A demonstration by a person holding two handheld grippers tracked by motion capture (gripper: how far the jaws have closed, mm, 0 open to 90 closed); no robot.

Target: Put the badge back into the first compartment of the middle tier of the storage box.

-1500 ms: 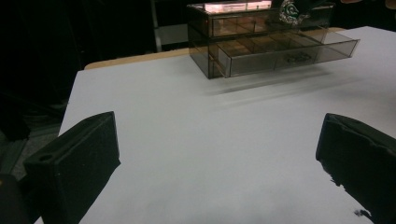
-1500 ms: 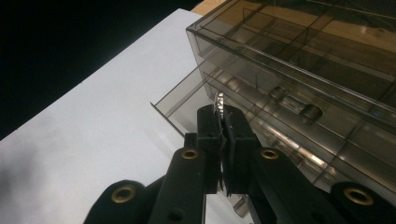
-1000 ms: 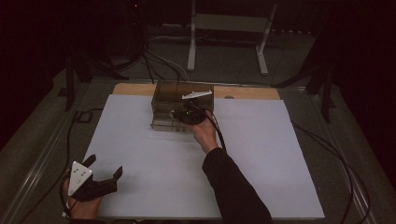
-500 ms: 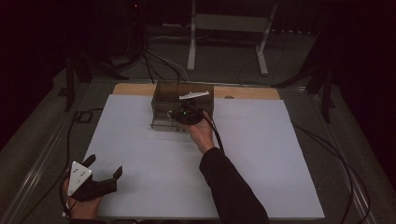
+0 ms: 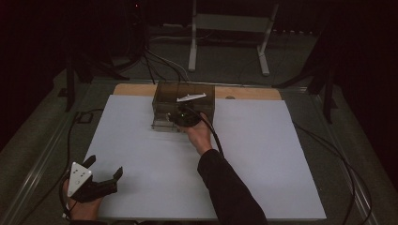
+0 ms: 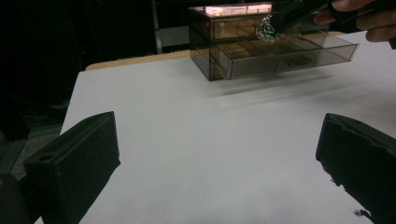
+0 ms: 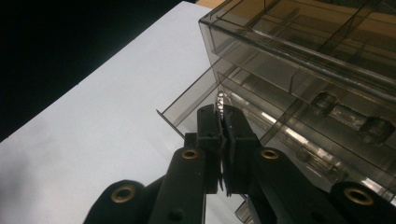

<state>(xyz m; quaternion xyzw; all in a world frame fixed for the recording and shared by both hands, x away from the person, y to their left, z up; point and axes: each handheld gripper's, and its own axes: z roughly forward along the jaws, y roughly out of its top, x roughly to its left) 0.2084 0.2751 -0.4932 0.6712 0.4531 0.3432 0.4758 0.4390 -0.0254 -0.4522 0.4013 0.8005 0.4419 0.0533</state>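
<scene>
- right gripper (image 7: pixel 223 122): jaws clenched on a small glittering object (image 7: pixel 219 99), a thin bit of it peeking out above the pads; too small to tell what it is; the tight pinch looks needed because the piece is so slight
- seen from the left gripper view, that glittering object (image 6: pixel 267 30) hangs at the tip of the right gripper, just above the pulled-out drawer (image 6: pixel 285 56), at about 1 o'clock in that view
- the drawer stands open toward the person, likely so the piece can be dropped into one of its compartments; which compartment cannot be told
- it belongs to a smoky clear drawer box (image 5: pixel 184 96) at 12 o'clock on the bench (image 5: pixel 263 154), near the far edge; a flat white piece (image 5: pixel 191 98) lies on its top
- right hand (image 5: pixel 199 136) reaches from 6 o'clock toward the box, cable trailing back along the sleeve
- left gripper (image 5: pixel 104 166): jaws released and wide apart, nothing between them, resting at 7 o'clock on the bench, well apart from the box; it seems parked out of the way while the right does the work
</scene>
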